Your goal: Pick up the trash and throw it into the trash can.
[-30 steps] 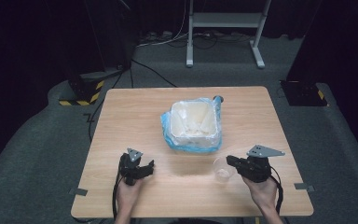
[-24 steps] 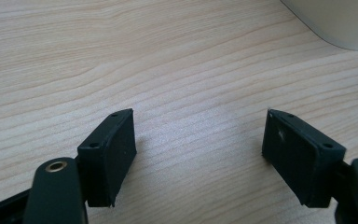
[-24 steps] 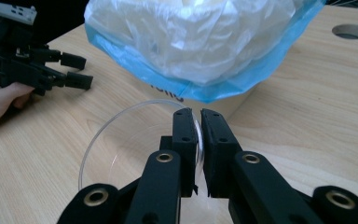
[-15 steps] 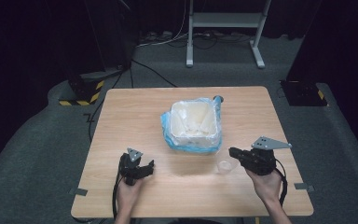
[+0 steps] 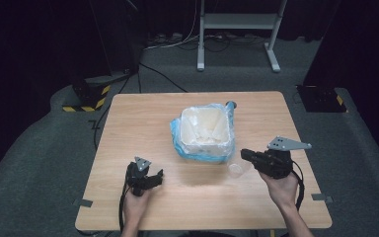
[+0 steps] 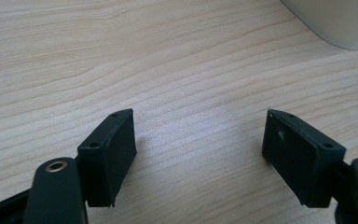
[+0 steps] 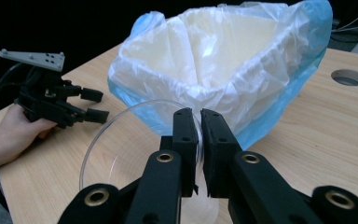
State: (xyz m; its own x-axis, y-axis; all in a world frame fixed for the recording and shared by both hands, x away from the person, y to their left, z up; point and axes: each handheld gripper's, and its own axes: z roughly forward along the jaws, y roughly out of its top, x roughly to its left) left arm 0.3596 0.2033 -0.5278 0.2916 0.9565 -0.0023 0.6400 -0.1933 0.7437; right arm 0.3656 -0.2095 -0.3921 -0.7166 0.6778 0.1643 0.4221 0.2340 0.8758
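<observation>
Centrally, wooden table (image 5: 128, 123) fills mid-frame in high view w/ white bin (image 5: 205, 130) in blue bag at centre. Right gripper (image 5: 246, 154), lower right, clamps clear plastic cup (image 7: 140, 154) by its rim. Left gripper (image 5: 159, 174), lower left, jaws spread, nothing between.

High view looked forward and down over the whole table (image 5: 128, 128). Left gripper view sat low, close to the tabletop. Right gripper view faced the lined bin (image 7: 223, 60) at close range; the high view shared it (image 5: 205, 131).
</observation>
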